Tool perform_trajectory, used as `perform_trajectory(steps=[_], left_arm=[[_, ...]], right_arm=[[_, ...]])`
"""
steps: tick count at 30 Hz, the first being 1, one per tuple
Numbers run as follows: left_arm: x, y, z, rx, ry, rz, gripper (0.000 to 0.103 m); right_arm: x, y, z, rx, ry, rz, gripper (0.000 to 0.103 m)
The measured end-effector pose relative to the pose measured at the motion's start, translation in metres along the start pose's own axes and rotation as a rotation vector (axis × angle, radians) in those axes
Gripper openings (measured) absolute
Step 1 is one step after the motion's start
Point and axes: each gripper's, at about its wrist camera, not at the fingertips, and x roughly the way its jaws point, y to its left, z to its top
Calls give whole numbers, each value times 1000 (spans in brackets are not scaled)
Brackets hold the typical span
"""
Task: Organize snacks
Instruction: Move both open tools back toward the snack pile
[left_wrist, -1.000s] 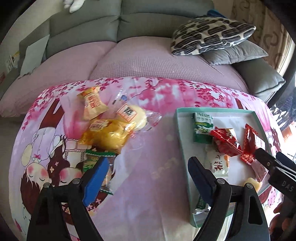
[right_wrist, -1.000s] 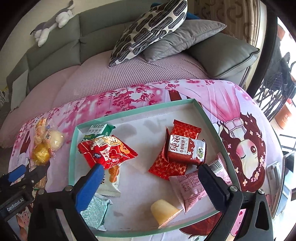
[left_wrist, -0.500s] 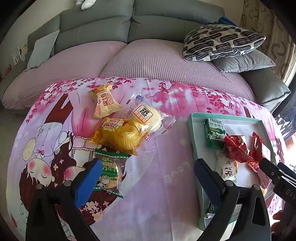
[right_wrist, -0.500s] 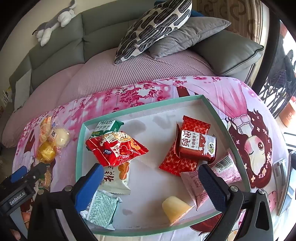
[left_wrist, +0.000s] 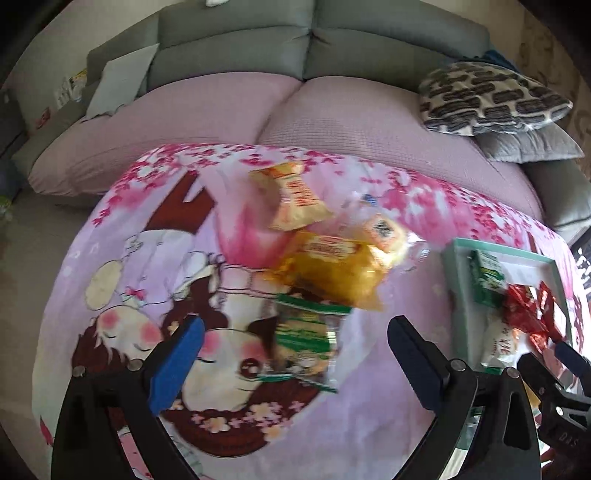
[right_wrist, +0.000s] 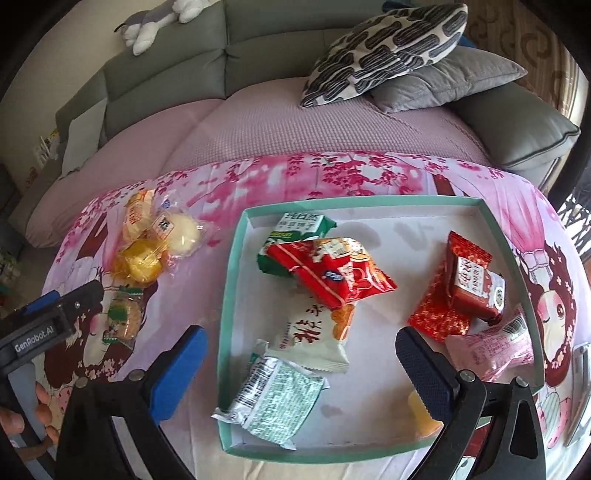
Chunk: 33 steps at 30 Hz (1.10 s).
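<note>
Teal tray (right_wrist: 232, 295) on pink cartoon tablecloth (right_wrist: 192, 273): red snack packets (right_wrist: 332, 273), green-white packets (right_wrist: 273, 398), pink wafer pack (right_wrist: 491, 350) inside. Left of tray, loose on cloth: green cracker packet (left_wrist: 306, 339), yellow cake pack (left_wrist: 332, 273), bun (right_wrist: 184, 232). Left gripper (left_wrist: 291, 354) spread wide above cracker packet, empty; right gripper (right_wrist: 299, 362) spread wide over tray's near edge, empty.

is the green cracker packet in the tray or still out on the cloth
Out. The clear green-labelled cracker packet lies on the pink cartoon cloth, left of the teal-rimmed tray, apart from its rim.
</note>
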Motion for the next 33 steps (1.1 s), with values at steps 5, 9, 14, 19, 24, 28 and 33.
perform_trajectory(steps=[5, 9, 14, 19, 24, 28, 33], left_arm=[[0, 34, -2, -50, 1, 67, 99], [-1, 51, -3, -91, 3, 90, 99], [0, 59, -3, -117, 8, 63, 99], [5, 67, -2, -141, 18, 31, 99], [16, 78, -2, -175, 47, 14, 99], [31, 87, -3, -191, 84, 6, 99], [49, 92, -7, -182, 135, -2, 99]], right_arm=[[3, 11, -2, -26, 4, 7, 103], [4, 16, -4, -33, 5, 11, 103], [6, 26, -3, -50, -1, 12, 103], [9, 48, -2, -81, 6, 42, 103], [16, 78, -1, -121, 18, 79, 103], [26, 102, -3, -151, 34, 89, 103], [44, 125, -5, -171, 64, 95, 103]])
